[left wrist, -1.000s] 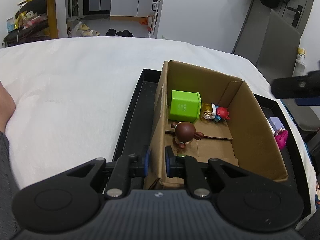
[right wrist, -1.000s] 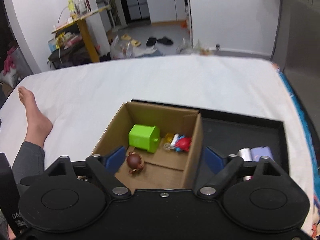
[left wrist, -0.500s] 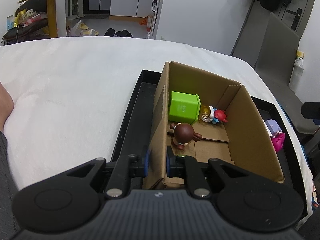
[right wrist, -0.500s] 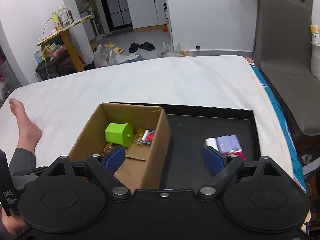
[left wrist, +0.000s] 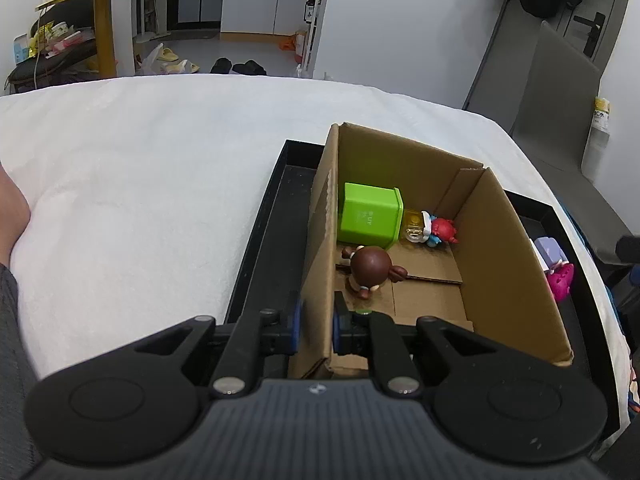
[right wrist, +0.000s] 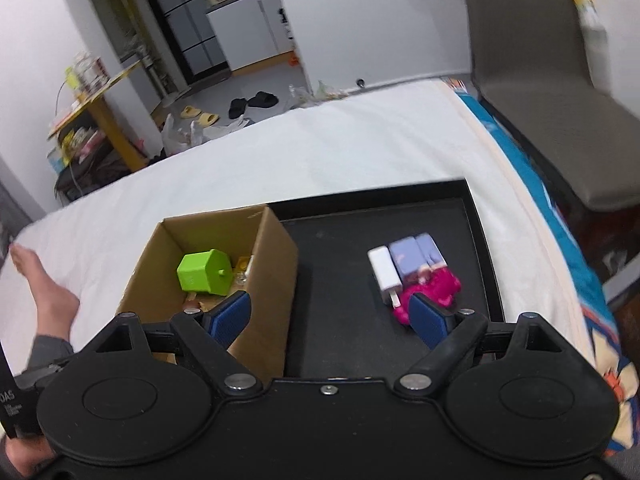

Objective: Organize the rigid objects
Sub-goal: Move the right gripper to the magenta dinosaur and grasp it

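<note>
A cardboard box stands in a black tray on the bed. It holds a green cube, a brown bear figure and a small red and yellow toy. My left gripper is shut on the box's near left wall. My right gripper is open and empty above the tray. Just past it lie a white charger, a lilac block and a pink toy. The box and the green cube also show in the right wrist view.
The tray sits on a white bedcover. A person's bare foot rests on the bed to the left. A grey chair stands off the bed's right edge. A yellow side table with clutter stands beyond the bed.
My right gripper has swung to the right, from over the box to over the open tray near the charger, lilac block and pink toy. The left gripper keeps its hold on the box wall.
</note>
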Motion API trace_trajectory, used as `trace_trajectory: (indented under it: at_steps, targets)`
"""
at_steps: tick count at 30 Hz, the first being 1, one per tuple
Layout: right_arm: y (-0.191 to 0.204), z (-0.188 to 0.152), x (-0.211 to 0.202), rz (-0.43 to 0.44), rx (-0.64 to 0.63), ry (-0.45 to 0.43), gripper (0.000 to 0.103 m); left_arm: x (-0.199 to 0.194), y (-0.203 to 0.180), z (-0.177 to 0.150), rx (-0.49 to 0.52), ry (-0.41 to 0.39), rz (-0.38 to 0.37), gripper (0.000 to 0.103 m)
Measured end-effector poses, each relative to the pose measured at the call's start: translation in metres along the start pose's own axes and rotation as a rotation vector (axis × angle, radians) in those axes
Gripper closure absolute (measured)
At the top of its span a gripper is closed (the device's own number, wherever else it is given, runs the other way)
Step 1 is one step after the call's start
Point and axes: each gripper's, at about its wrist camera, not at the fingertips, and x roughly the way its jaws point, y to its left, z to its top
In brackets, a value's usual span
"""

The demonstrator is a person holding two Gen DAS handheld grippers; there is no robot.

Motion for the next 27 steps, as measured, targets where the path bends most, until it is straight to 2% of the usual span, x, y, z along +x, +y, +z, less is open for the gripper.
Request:
trace_trajectory:
  at_steps: [10,14,20,27]
  targets:
    - [-0.035,-0.015,0.022,0.016,0.153,0.077,0.029,0.000,-0.001,0.000,0.001,0.000,0.000,0.090]
    - [-0.043,-0.018,0.033,-0.007,0.185,0.094,0.032,0.000,-0.001,0.000,-0.001,-0.001,0.001,0.090]
    - [-0.057,-0.013,0.043,-0.024,0.215,0.099,0.033,0.000,-0.001,-0.001,0.007,-0.004,0.005,0.090]
    - [-0.082,-0.012,0.063,-0.029,0.341,0.094,0.043,0.000,-0.002,0.000,0.007,-0.005,0.005,0.090]
